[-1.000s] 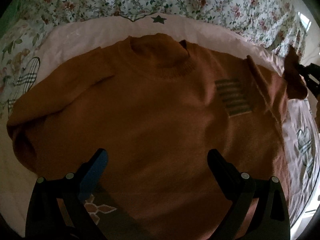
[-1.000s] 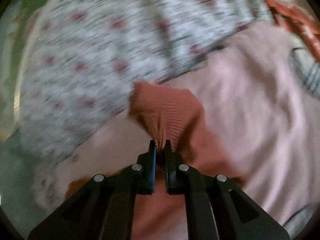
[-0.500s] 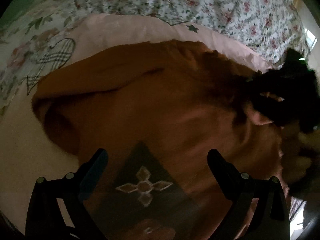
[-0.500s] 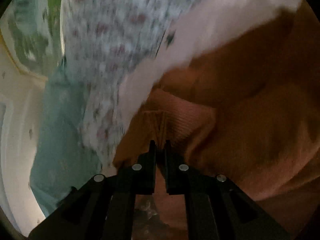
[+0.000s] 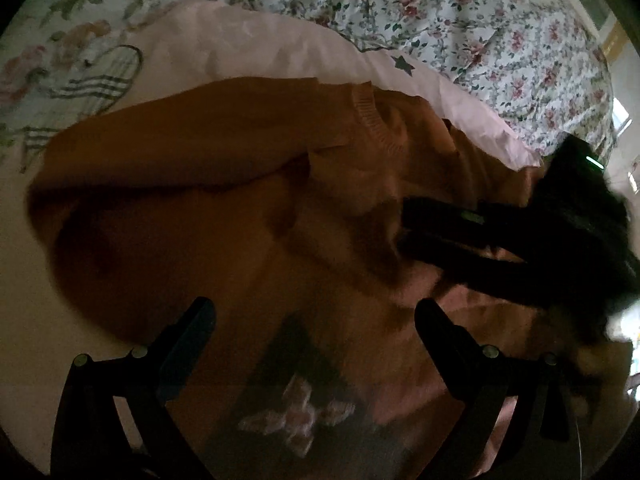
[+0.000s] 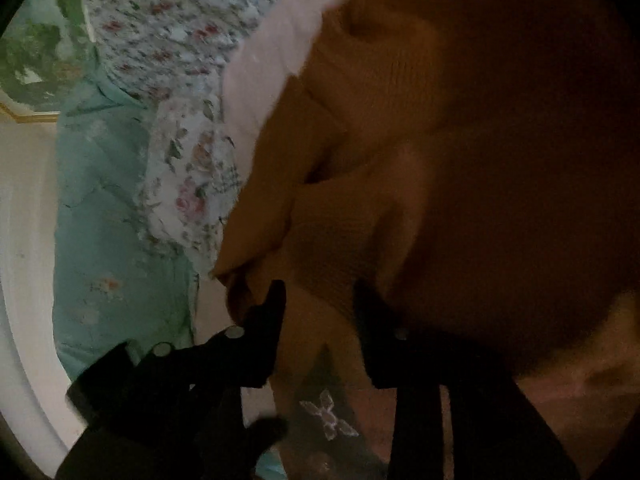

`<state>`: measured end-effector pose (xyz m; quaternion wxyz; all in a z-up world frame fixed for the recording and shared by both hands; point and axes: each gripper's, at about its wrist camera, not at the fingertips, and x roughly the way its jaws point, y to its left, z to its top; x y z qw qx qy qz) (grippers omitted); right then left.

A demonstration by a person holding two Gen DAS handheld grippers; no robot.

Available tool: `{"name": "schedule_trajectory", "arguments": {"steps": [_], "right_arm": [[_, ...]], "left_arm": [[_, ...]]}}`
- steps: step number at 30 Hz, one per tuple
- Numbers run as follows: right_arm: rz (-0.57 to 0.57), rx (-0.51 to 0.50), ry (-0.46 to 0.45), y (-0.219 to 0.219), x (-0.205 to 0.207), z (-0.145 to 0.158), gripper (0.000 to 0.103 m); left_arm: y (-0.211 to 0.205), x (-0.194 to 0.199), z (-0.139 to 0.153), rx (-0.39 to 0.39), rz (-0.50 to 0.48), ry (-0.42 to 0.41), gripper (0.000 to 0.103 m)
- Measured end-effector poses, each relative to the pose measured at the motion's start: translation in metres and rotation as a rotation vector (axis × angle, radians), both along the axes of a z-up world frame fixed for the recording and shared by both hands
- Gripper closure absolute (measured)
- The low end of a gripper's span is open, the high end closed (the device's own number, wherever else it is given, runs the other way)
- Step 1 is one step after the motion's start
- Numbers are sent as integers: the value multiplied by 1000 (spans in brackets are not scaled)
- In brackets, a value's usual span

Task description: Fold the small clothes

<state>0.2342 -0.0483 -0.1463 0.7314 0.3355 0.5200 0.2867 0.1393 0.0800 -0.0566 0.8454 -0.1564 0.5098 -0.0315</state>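
An orange knitted sweater lies on a pink sheet, with its ribbed collar toward the far side. One sleeve is folded across the body. My left gripper hangs open over the sweater's near part, with nothing between its fingers. My right gripper reaches in from the right onto the sweater. In the right wrist view the right gripper has its jaws opening. The ribbed sleeve end lies between the parted fingers, and the pads do not press on it. The sweater fills that view.
A dark patch with a pale flower shape sits on the sweater's near part. A floral quilt lies beyond the sheet. In the right wrist view a teal cloth drops off at the left beside a pale wall.
My right gripper carried the sleeve end from the sweater's far right across onto its body, then its jaws parted. The left gripper drifted over the sweater and stayed open.
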Motion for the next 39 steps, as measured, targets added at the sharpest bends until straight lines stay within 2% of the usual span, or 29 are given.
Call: {"name": "schedule_trajectory", "arguments": {"steps": [3,5,6,7,9,10,11,12,14,17,19,21,24,26,30,34,35,36,39], "right_arm": [[-52,-27,-55,-30,-15,21,58],[-99,-47,-80,-52,-27,32,58],[-132,-60,-90,-66,-36,37,58],[-158,-67,-96,-73,-41,40,58],[-216,-88,-107,-96,-57,45,58],[-249,-102,-110,-109,-66,47,58],[-271,-111,-110,-113,-71,48,58],[-302,-122,-109,-123,-78,48,58],[-345,-141,-115,-140,-88,50,58],[-415,-181,-124,-170,-101,57,58],[-462,-216,-135,-188,-107,62,58],[-506,-257,-123,-208,-107,61,58],[-537,-311,-99,-224,-95,57,58],[-524,-346,-99,-226,-82,54,56],[-468,-389,-87,-222,-48,40,44],[-378,-464,-52,-208,-19,19,42],[-356,-496,-70,-204,-17,19,53],[-337,-497,-74,-204,-15,23,94],[-395,-459,-117,-223,-27,43,94]], "left_arm": [[-2,25,-12,-62,3,24,3],[-4,41,-21,-76,19,37,4],[-4,49,-25,-86,26,38,5],[-4,54,-27,-98,29,32,11],[-10,64,-29,-106,11,7,41],[-13,67,-29,-110,-9,4,78],[-16,70,-30,-129,-40,6,96],[-19,69,-27,-144,-62,-3,98],[-24,58,-10,-112,-82,-65,99],[-7,30,14,-69,-26,-135,99],[10,19,8,-15,24,-114,99],[29,16,-10,-24,64,-47,99],[32,13,-9,-34,76,-57,99],[27,12,-4,-12,72,-79,99],[23,9,-3,-6,81,-79,98],[18,11,-3,6,80,-71,98],[18,11,-1,5,79,-71,98],[17,11,1,-3,76,-77,98],[10,10,10,-26,47,-115,98]]}}
